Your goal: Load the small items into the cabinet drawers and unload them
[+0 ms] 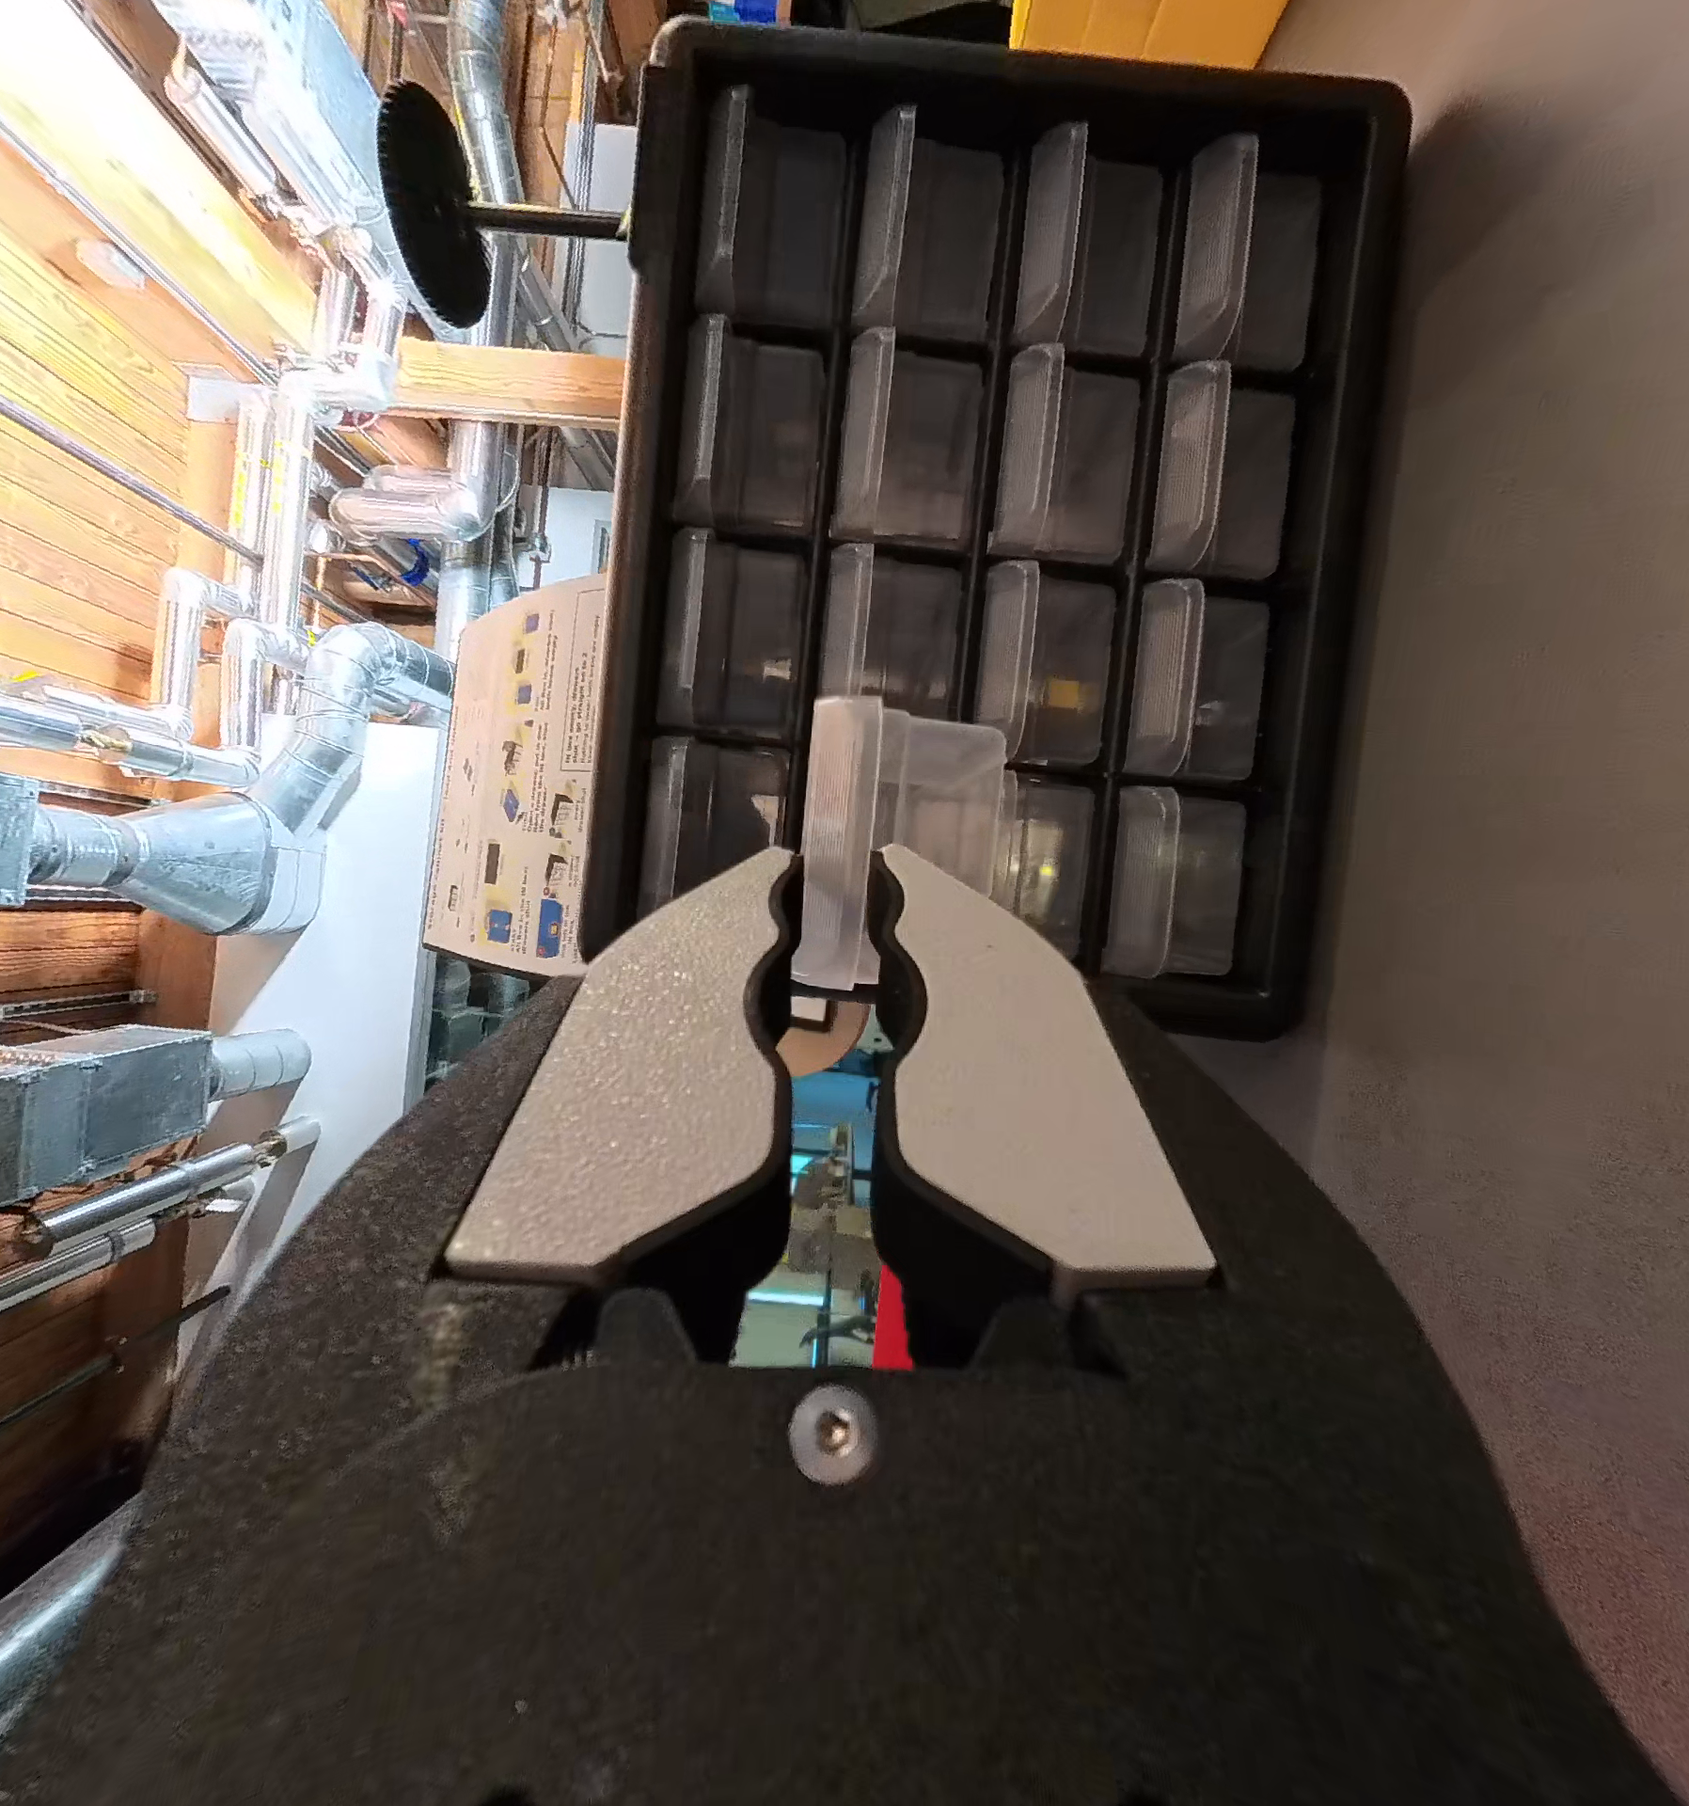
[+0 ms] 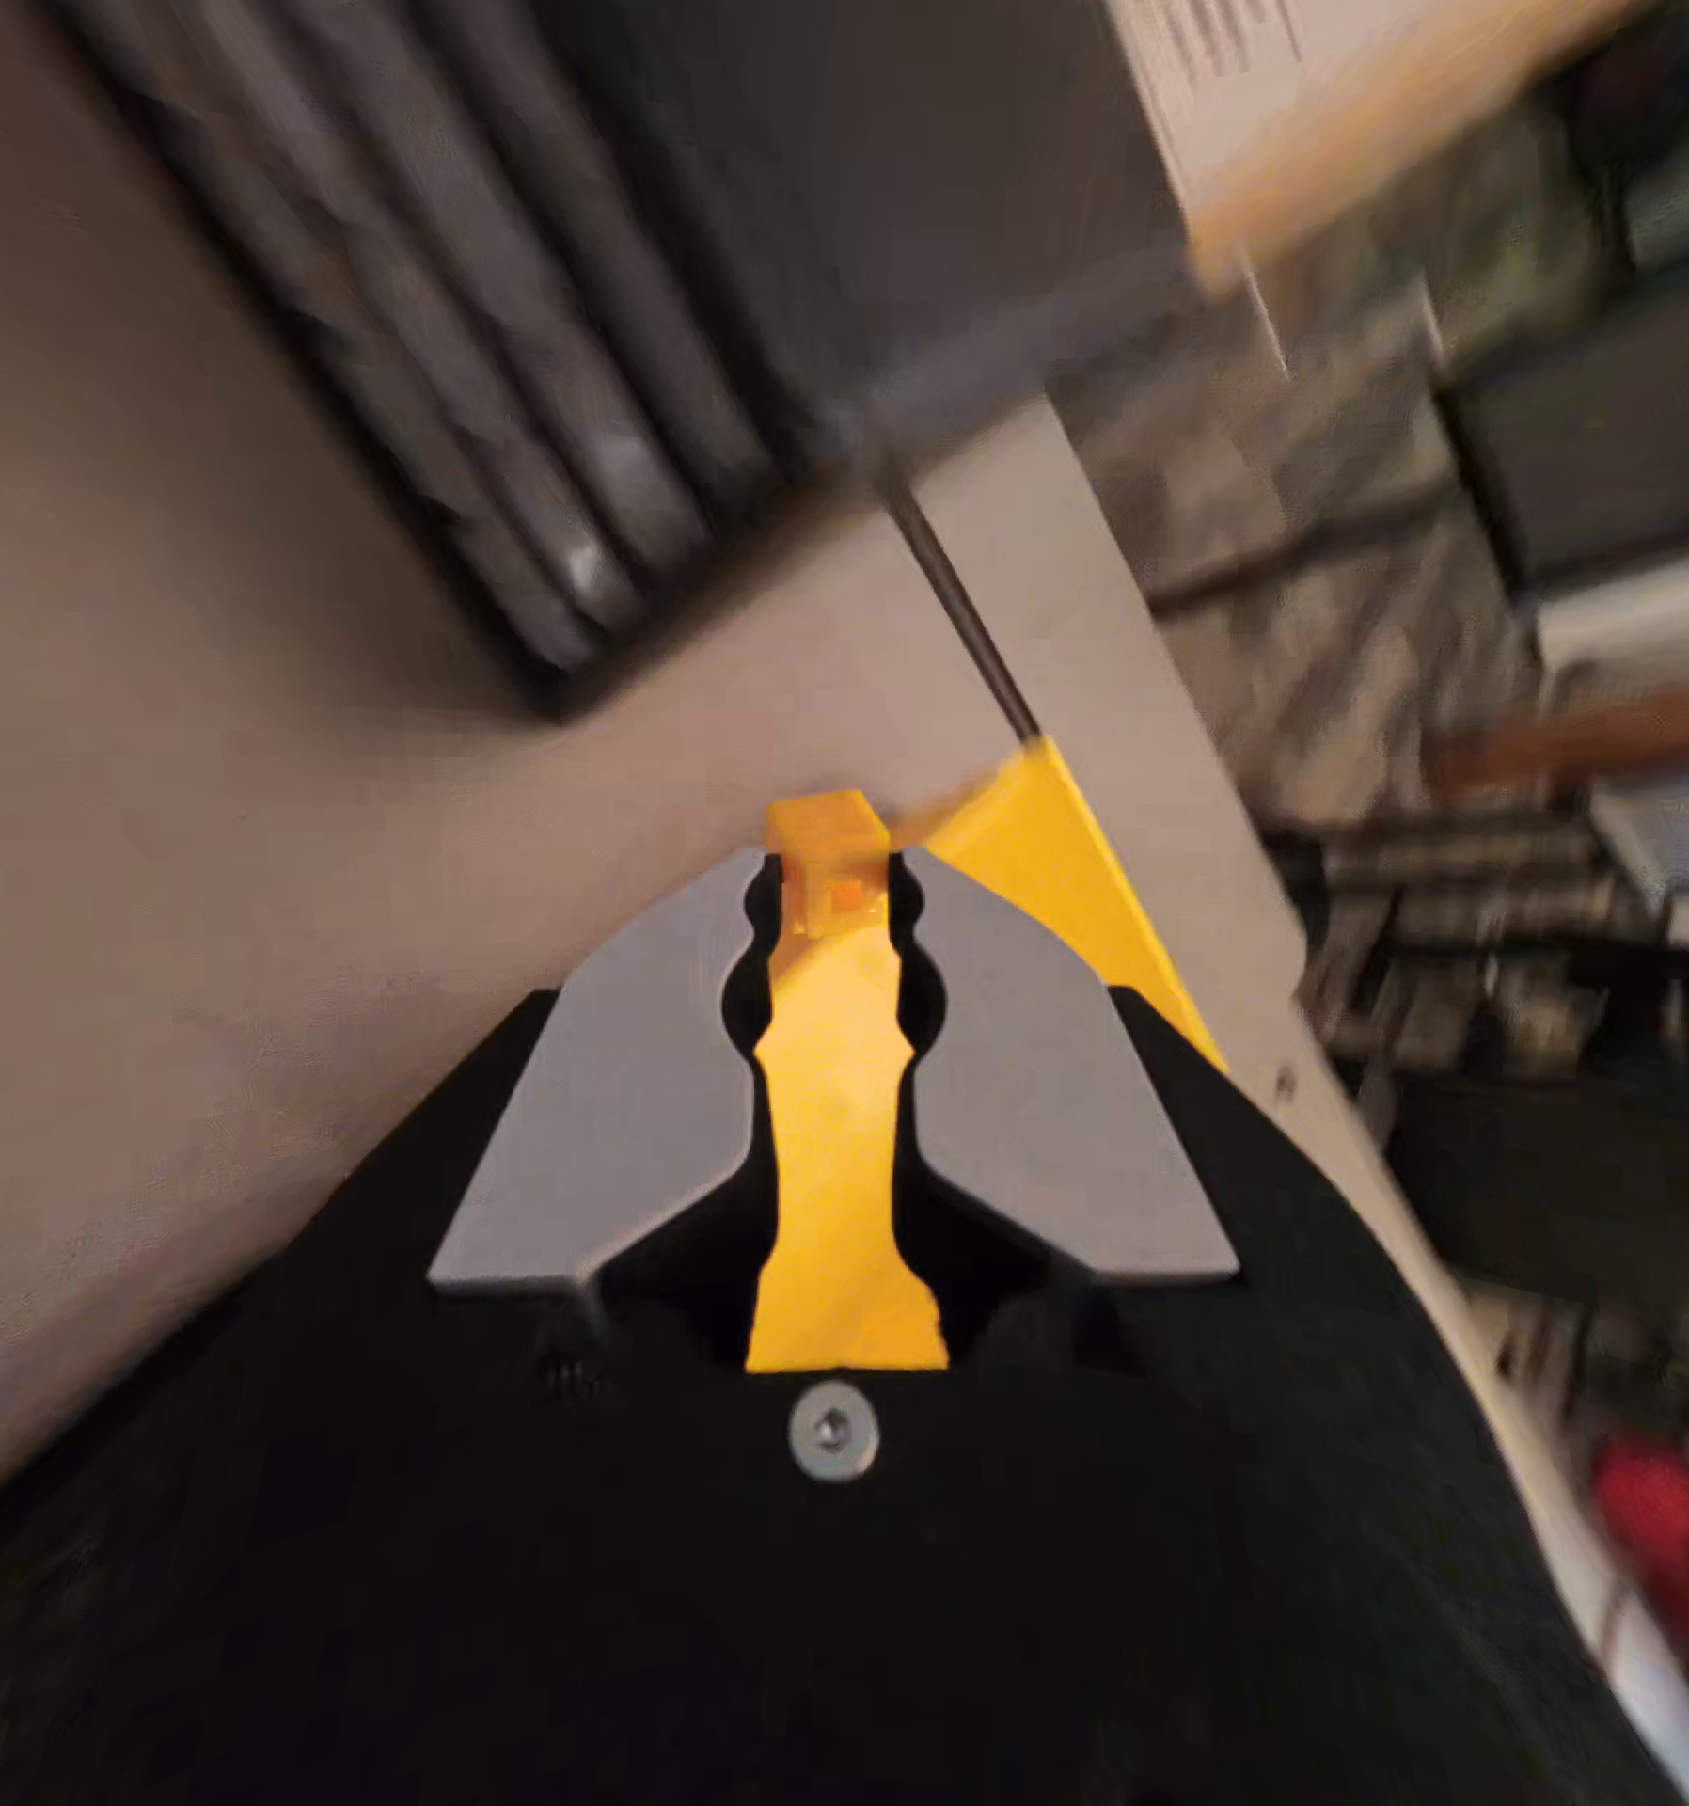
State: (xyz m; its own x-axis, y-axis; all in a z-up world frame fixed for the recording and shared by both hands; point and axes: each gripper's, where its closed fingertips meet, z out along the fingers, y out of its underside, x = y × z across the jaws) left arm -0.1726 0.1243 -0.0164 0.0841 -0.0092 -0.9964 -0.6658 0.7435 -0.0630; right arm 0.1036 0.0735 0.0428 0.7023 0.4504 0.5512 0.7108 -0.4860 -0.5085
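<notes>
My left gripper (image 1: 836,860) pinches the clear drawer (image 1: 904,792), pulled lengthwise from the black cabinet (image 1: 1349,586) toward me; my right gripper (image 2: 833,860) clamps an orange block (image 2: 826,831).

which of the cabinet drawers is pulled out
The clear drawer whose handle the left gripper pinches; it juts from the black cabinet, while the others sit flush.
</notes>
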